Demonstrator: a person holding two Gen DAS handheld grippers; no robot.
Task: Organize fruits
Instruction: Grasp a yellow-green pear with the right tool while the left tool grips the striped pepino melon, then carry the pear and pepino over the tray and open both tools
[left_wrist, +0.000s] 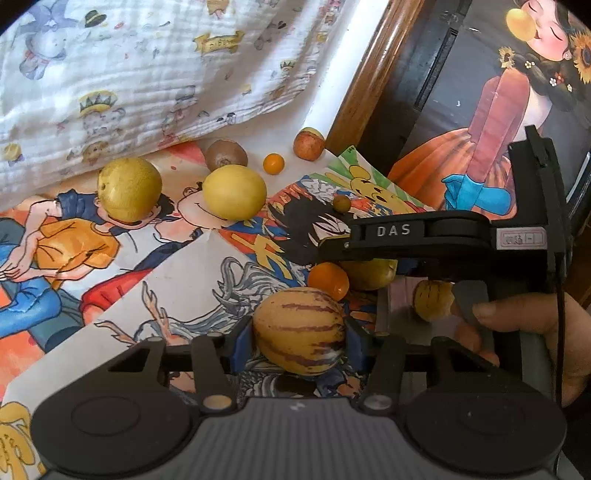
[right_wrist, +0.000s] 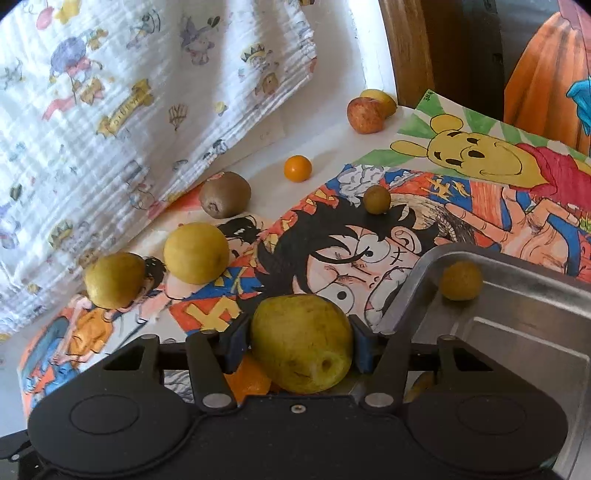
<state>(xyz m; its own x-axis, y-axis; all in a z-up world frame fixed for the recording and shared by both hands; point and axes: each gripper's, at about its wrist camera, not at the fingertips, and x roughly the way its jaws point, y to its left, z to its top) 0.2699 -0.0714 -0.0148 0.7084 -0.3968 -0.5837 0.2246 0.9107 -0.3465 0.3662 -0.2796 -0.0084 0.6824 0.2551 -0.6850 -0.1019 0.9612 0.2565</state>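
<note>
A striped melon (left_wrist: 300, 330) is held between the left jaws, a pear (right_wrist: 302, 341) between the right jaws beside a metal tray (right_wrist: 517, 332). Behind them, fruits are scattered over drawings (right_wrist: 332, 240) on the counter; a small fruit (right_wrist: 461, 280) seemingly lies in the tray.

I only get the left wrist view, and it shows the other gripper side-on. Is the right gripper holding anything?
Observer: Yes, the right gripper is shut on a yellow-green fruit.
Operator: Where is the tray from there?
Observer: The metal tray lies just to the right of that fruit.
Operator: Anything in its far corner?
Observer: A small round yellow fruit sits there against the wall.
</note>
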